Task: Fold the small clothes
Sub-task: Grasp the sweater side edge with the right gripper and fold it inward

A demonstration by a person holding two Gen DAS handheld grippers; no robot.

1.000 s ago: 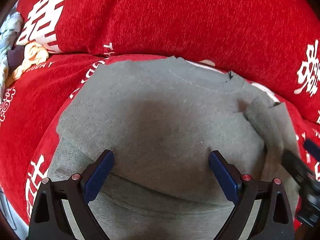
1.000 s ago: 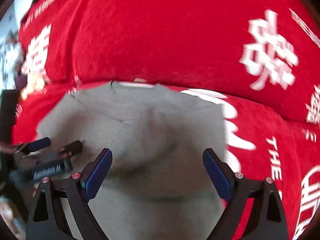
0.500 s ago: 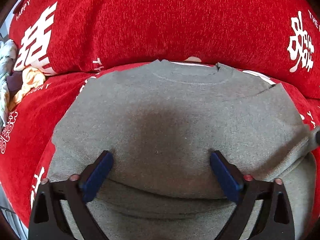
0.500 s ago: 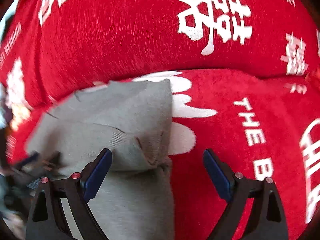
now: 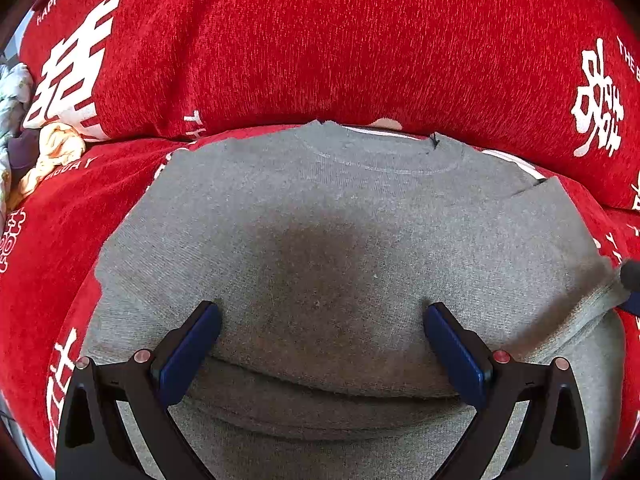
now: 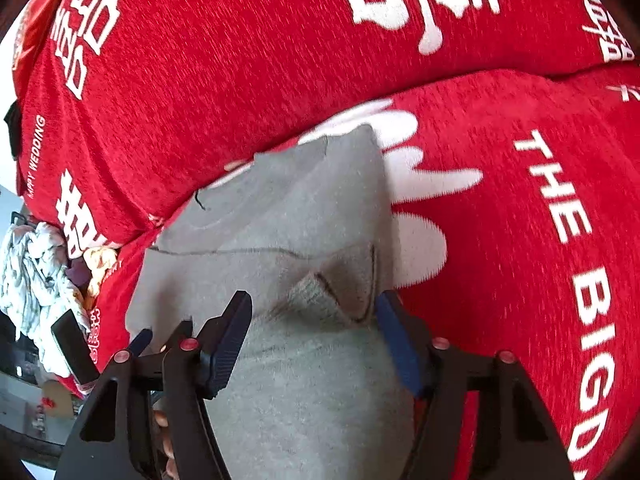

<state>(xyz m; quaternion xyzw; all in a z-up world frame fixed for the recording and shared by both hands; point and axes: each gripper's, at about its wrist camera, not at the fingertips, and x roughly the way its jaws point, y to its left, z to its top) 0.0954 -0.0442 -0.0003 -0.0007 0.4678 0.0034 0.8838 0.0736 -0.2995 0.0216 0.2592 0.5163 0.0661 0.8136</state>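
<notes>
Right gripper (image 6: 312, 336): jaws just closing, bunched sleeve (image 6: 320, 296) of grey top (image 6: 304, 400) between them, on red cover (image 6: 500, 240).

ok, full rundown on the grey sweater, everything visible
The grey sweater is a soft knit with a ribbed round collar at the far edge, lying flat on the red printed sofa cover. Its bottom part is folded up over the body. The left gripper hovers open above it. The right gripper, jaws just closing, straddles a bunched sleeve fold at its edge.
</notes>
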